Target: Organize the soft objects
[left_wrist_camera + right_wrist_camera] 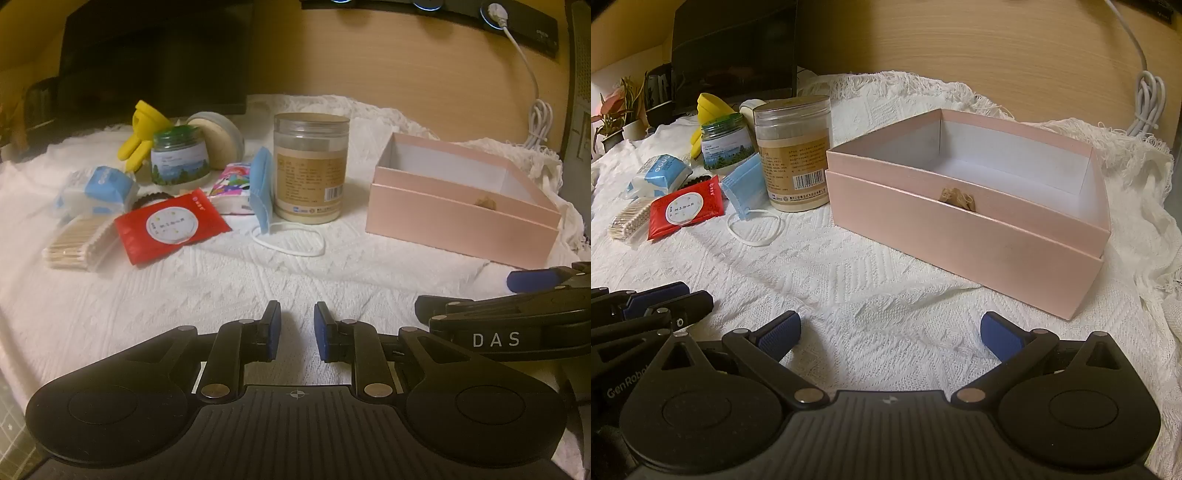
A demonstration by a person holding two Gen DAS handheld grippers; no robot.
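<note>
A white knitted cloth [221,288] covers the surface. On it the open pink box [964,236] is the landmark; only a small brownish scrap [956,197] shows inside, against its near wall. Left of the box and almost touching it stands a tall clear jar [794,155]. A blue face mask [262,192] leans on that jar's far-from-box side, its ear loop [291,240] trailing on the cloth. Further from the box lie a green-lidded jar [179,157], yellow rubber gloves [142,133], a red wipes packet [171,227], a blue-and-white tissue pack [99,190], a colourful tissue pack [231,184] and a cotton swab pack [77,243].

The left gripper [296,332] is slightly parted, holding nothing, well short of the clutter. The right gripper [890,334] gapes wide, empty, near the box front, bare cloth between.
</note>
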